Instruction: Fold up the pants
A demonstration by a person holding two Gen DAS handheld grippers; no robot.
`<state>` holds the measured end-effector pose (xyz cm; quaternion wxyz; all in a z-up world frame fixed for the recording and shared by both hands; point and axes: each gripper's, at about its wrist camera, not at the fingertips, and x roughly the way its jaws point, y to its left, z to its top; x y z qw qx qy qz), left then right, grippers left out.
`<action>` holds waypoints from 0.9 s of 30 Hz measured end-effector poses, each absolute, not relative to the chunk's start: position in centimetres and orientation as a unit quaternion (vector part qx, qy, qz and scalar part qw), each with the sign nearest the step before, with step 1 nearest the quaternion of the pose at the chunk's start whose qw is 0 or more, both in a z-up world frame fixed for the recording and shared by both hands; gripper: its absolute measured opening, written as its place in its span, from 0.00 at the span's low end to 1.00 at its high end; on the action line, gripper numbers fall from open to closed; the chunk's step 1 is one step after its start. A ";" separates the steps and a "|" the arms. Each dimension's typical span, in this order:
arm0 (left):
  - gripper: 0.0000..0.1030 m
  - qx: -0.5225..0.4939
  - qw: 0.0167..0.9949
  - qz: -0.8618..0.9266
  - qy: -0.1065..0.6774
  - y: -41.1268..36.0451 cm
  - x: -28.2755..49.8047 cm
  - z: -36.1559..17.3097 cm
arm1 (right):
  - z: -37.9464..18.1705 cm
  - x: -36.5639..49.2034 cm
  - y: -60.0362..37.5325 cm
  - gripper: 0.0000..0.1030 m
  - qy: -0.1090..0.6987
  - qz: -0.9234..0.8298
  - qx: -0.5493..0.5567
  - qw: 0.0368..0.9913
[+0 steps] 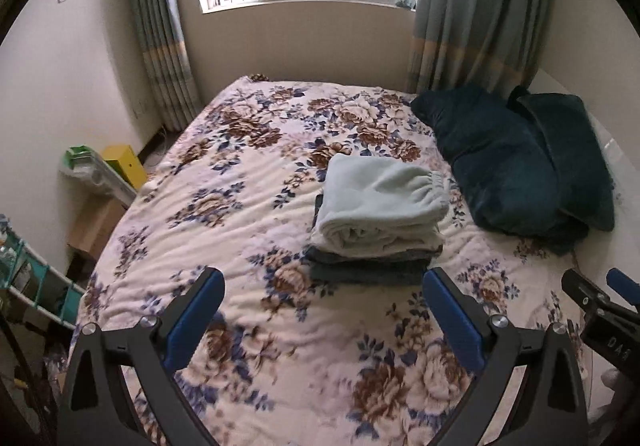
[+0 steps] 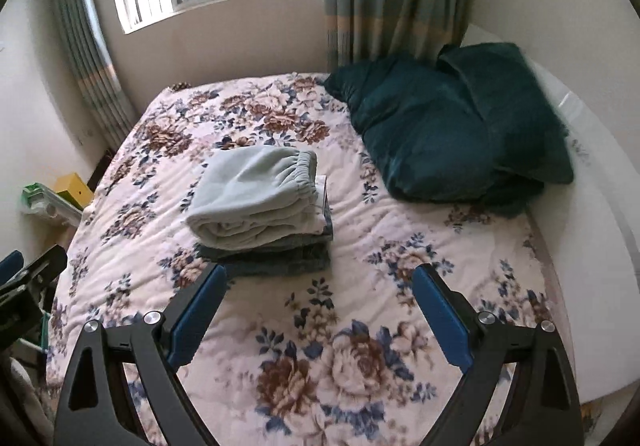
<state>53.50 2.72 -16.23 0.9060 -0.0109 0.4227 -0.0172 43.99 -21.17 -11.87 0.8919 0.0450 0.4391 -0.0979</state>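
Folded pale mint pants (image 1: 380,205) with an elastic waistband lie on top of a stack of folded dark grey-blue garments (image 1: 368,270) in the middle of the floral bed (image 1: 224,213). The same pants (image 2: 260,197) and dark stack (image 2: 280,260) show in the right wrist view. My left gripper (image 1: 324,282) is open and empty, held above the bed just short of the stack. My right gripper (image 2: 320,278) is open and empty, near the stack's front right. The right gripper's tip (image 1: 600,298) shows at the right edge of the left wrist view.
Dark teal pillows (image 1: 520,169) lie at the bed's right, against a white headboard (image 2: 592,230). Curtains (image 1: 472,5) flank a window behind the bed. A yellow box (image 1: 124,163), a green-topped item (image 1: 80,157) and a teal rack (image 1: 36,286) stand on the floor to the left.
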 end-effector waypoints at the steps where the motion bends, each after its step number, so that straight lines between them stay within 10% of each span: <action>1: 0.99 -0.011 0.907 -0.020 0.421 3.0 52.0 -15.6 | -10.9 42.4 -20.7 0.93 0.436 -0.097 0.044 0.894; 27: 0.99 0.010 0.940 -0.031 0.340 6.7 25.8 -2.7 | 6.7 8.0 -13.5 0.94 0.348 -0.084 0.034 0.933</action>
